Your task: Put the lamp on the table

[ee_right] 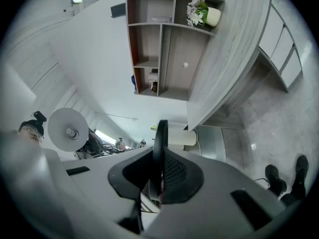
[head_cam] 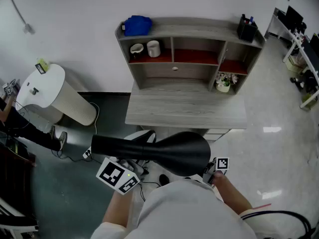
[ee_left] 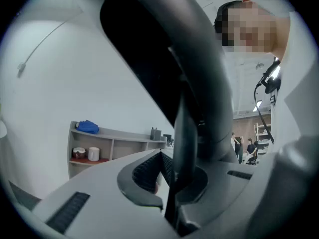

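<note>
- Lamp: black, held level across your front, wide end to your right, slim end to your left. It is off the floor and not on the table.
- Left gripper: jaws narrow, clamped on a thin black bar of the lamp. The lamp's broad curved body fills the upper part of the left gripper view.
- Right gripper: jaws narrow, pinching a thin black rim of the lamp edge-on between the pads.
- Table: grey wood-grain top, straight ahead of you. The lamp sits on your side of its near edge.
- Shelf unit at the table's rear, against the wall.
- On the shelf top: blue item at left, black holder at right.
- Upper left compartment: two mugs side by side.
- Lower right compartment: flower pot.
- White cylinder lies on the floor to the left of the table, well apart from the lamp.
</note>
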Demonstrator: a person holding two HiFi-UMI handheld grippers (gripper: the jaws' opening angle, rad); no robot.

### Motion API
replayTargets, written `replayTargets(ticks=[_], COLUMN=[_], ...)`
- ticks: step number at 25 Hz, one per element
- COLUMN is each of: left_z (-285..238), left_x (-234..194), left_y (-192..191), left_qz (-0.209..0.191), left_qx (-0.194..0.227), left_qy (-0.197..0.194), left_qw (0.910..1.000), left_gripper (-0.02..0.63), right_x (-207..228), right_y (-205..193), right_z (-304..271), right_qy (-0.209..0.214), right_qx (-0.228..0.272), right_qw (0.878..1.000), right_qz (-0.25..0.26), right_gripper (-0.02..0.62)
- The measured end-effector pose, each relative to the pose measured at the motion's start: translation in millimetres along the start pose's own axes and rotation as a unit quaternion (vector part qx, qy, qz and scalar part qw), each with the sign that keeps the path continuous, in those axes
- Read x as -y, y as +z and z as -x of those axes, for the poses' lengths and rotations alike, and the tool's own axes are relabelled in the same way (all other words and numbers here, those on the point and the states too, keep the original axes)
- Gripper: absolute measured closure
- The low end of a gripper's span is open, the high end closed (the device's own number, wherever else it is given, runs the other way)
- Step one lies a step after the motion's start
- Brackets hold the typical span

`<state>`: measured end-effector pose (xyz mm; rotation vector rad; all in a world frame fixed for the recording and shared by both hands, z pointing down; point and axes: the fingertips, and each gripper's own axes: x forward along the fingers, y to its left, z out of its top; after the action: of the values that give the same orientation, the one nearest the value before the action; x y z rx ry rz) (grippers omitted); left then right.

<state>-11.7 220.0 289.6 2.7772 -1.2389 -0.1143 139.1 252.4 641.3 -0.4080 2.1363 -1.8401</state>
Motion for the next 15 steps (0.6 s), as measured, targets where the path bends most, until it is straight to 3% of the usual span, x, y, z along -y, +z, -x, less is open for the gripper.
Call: replayTargets(ticks=[15], left_z=[-2.5], left_x=[1.2], left_y=[3.7], left_qz=[-0.003], left_qx=[0.004], left_qy=[-0.001], left_qw=[1.0000], left_gripper=[0.600], right_x=[-1.7], right_y=[1.2], right_z=[1.4], right_qy=[0.003], right_qx=[-0.003], right_qw=[1.000], right_qz=[0.010], right_gripper=[0.557])
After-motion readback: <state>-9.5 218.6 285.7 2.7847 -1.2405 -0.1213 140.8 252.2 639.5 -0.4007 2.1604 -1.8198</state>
